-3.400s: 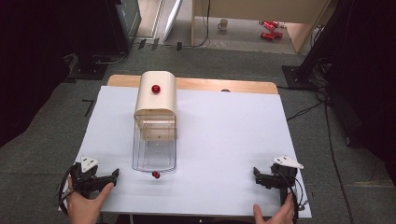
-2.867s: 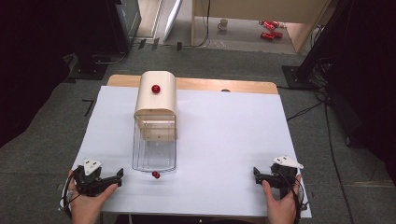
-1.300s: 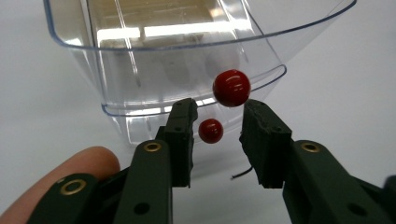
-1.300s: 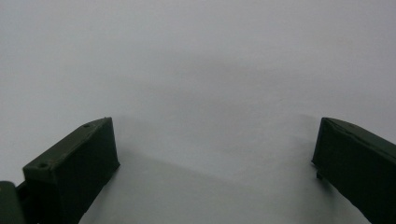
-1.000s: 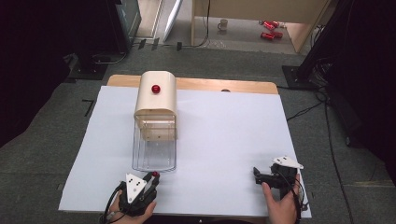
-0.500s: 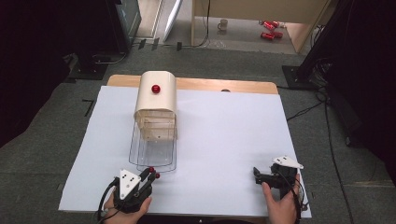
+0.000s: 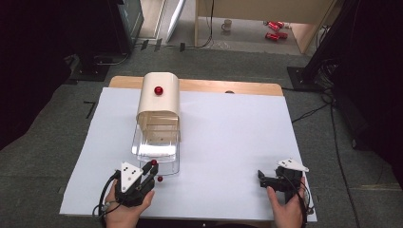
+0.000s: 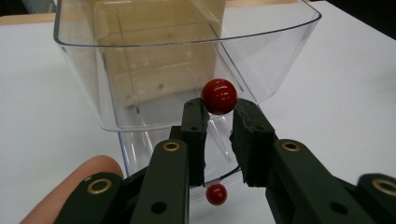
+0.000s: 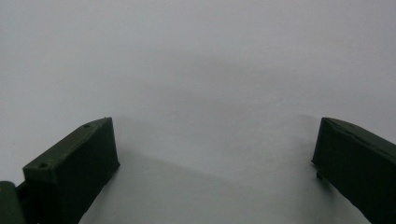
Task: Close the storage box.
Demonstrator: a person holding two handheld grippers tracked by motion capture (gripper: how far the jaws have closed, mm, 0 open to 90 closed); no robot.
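While the high view looks down on the white table (image 7: 228, 142), the left gripper (image 7: 151, 167) sits near the front edge, its tips closed around a small red ball (image 7: 154, 162) just at the near rim of a clear plastic bin (image 7: 157, 151). A 2nd red ball (image 7: 160, 179) lies on the table just beside that gripper, apart from the bin. The bin reaches back under a pale wooden box (image 7: 158, 99) with a rounded top, and a red knob (image 7: 158, 90) sits on that top. The right gripper (image 7: 262, 177) rests well apart at the front right, held by the person's right hand (image 7: 286, 209), with nothing near its tips. From the left gripper view, the left gripper (image 8: 219, 112) is clamped on the red ball (image 8: 219, 96), its 2 jaws having just closed in on it, and the ball is lifted clear of the table in front of the bin's (image 8: 187, 60) near wall. The 2nd ball (image 8: 216, 193) lies below on the table between the jaws. From the right gripper view, the right gripper (image 9: 215, 140) holds its 2 jaws wide apart over bare white table (image 9: 196, 70).
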